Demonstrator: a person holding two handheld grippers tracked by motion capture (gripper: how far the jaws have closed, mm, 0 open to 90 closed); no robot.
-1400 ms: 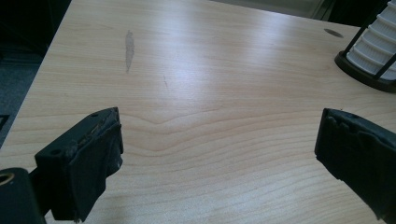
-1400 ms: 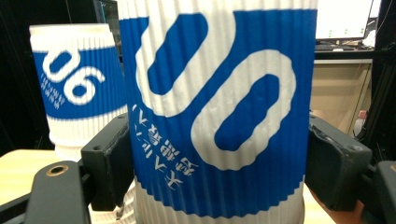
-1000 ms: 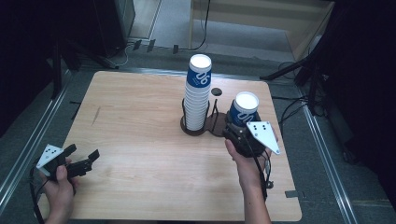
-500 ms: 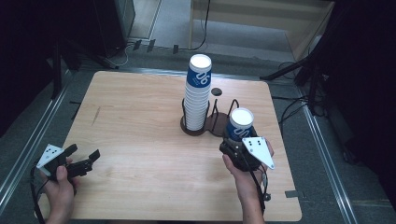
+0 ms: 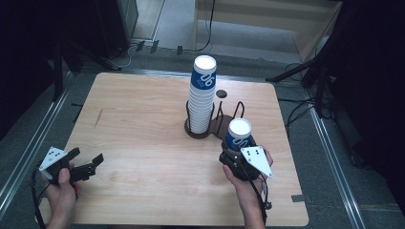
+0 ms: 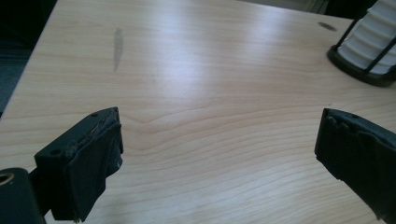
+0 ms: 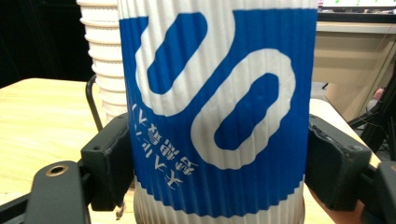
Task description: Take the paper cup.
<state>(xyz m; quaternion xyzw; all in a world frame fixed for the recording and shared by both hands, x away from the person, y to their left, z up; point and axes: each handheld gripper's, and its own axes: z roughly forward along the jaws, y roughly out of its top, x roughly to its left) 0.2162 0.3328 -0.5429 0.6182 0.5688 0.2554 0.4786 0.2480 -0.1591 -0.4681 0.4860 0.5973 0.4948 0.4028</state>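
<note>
A table [image 5: 143, 133] holds a wire cup holder [image 5: 217, 125] behind its centre, toward the far edge. A tall stack of cups [image 5: 201, 95] stands in the holder's left side. Just in front of the holder's right side, a single cup [image 5: 238, 134] sits upright between the right gripper [image 5: 237, 155] jaws. The left gripper [image 5: 88, 167] sits at the near left corner, well apart.

In the right gripper view the blue cup [image 7: 219, 116] is cut off at top and bottom, hiding most of the cup stack [image 7: 100, 60].
</note>
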